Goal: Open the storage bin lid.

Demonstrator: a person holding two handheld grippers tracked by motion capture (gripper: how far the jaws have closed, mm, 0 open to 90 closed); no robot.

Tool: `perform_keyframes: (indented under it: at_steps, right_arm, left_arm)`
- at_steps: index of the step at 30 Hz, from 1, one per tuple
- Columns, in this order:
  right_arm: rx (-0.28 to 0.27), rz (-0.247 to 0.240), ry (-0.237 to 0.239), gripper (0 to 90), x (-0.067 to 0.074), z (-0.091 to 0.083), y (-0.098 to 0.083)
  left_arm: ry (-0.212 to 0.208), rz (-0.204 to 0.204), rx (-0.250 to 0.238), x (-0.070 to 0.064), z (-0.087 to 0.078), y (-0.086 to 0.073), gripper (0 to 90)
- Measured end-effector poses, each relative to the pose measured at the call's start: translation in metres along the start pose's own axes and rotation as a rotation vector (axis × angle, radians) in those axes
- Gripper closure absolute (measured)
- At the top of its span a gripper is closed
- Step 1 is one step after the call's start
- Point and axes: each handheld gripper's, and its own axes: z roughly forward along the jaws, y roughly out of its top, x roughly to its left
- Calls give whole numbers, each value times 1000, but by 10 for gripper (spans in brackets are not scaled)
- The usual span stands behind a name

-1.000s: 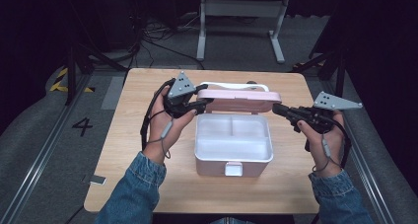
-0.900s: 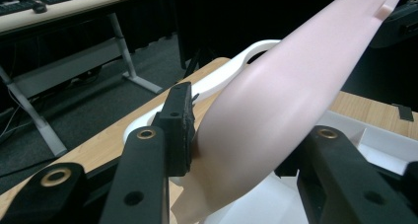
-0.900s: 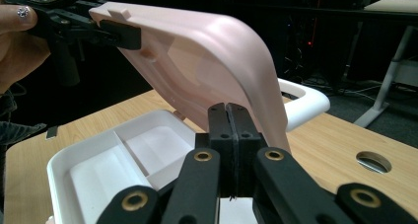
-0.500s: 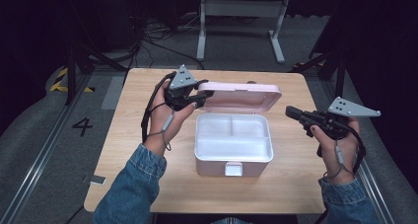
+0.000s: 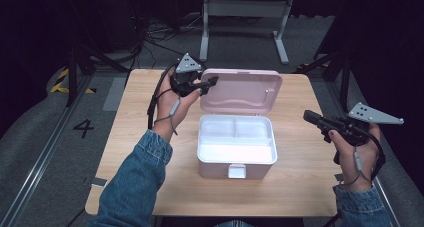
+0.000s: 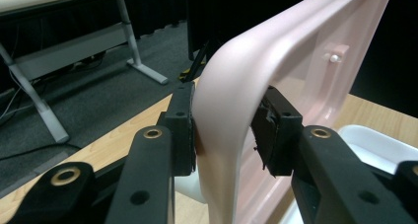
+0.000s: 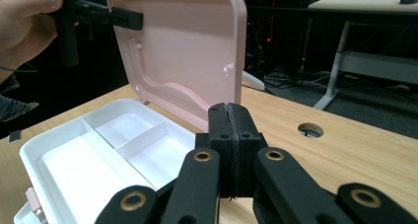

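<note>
A pink box (image 5: 215, 168) with a white divided inside stands mid-table, its latch facing the person. Its pink lid (image 5: 245, 89) stands upright at the back. My left gripper (image 5: 210, 82) is shut on the lid's left edge, and its jaws have just been closing on it. In the left gripper view the black pads (image 6: 182, 120) press on both sides of the lid's rounded rim (image 6: 276, 51). My right gripper (image 5: 309, 117) hovers right of the box, shut and empty. The right gripper view shows its closed jaws (image 7: 230, 120), the lid (image 7: 182, 46) and the compartments (image 7: 74, 169).
The wooden table (image 5: 300, 187) has bare surface around the box and a round cable hole (image 7: 311, 130) at its far right. A grey desk frame (image 5: 245, 17) stands on the carpet behind. A metal rail (image 5: 45, 152) runs along the floor at left.
The lid has swung from partly raised to upright, with my left gripper moving up and back with it. My right gripper has drawn away from the lid to the right.
</note>
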Motion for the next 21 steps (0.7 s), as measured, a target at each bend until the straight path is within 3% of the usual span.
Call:
perform_keyframes:
  at_steps: [6, 9, 13, 21]
  right_arm:
    - [28, 7, 9, 898, -4, 6, -4]
    - [37, 9, 10, 894, -6, 7, -6]
    - [42, 17, 10, 888, -9, 7, -7]
    - [51, 23, 10, 882, -12, 8, -9]
  left_arm:
    - [16, -33, 34, 13, 17, 5, 622]
    - [-5, -93, 44, 23, 25, 4, 615]
    - [-8, -128, 38, 31, 33, 1, 604]
    - [18, -147, 56, 38, 48, -2, 563]
